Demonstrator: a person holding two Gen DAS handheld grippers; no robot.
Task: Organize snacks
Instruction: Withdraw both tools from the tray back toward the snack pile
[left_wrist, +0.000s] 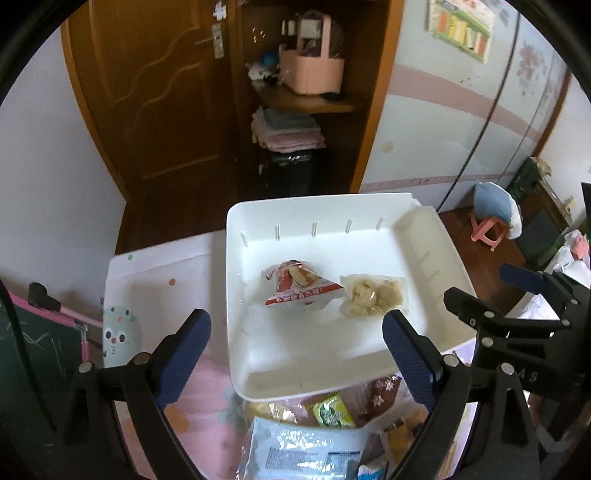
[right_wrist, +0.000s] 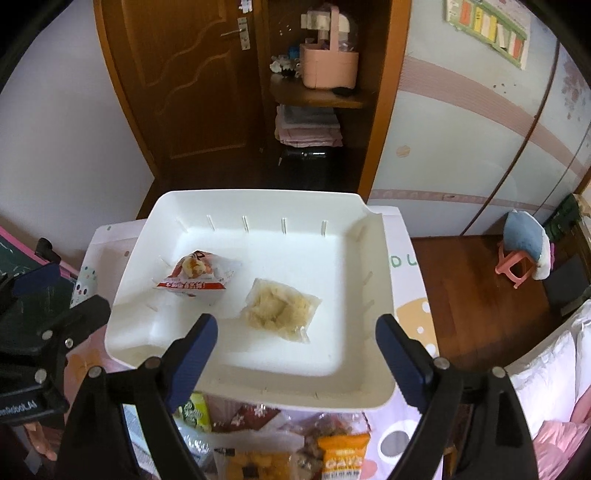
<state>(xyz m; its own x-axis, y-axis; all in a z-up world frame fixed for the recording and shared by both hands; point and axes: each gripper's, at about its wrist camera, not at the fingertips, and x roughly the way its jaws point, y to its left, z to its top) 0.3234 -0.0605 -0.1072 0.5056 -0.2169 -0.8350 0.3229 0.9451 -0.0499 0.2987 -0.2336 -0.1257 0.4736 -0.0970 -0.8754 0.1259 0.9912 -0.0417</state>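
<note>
A white plastic bin (left_wrist: 436, 240) (right_wrist: 373, 243) stands on a small table. Inside lie a red-and-white snack packet (left_wrist: 299, 288) (right_wrist: 199, 275) and, to its right, a clear bag of pale yellowish pieces (left_wrist: 373, 295) (right_wrist: 280, 308). More snack packets (left_wrist: 306, 439) (right_wrist: 295, 443) are heaped on the table in front of the bin, among them a green packet (left_wrist: 332, 411) and an orange oat packet (right_wrist: 341, 456). My left gripper (left_wrist: 295, 358) hovers open above the bin's near edge, nothing between its fingers. My right gripper (right_wrist: 295, 354) is likewise open and empty over the bin's front.
The table (left_wrist: 162, 273) (right_wrist: 410, 295) has a white top with coloured dots. A dark wooden door (right_wrist: 192, 85) and shelves with a pink basket (left_wrist: 314, 70) stand behind. A pink stool (right_wrist: 517, 266) with a blue cushion sits on the wooden floor at right. White bedding (right_wrist: 554, 362) is at far right.
</note>
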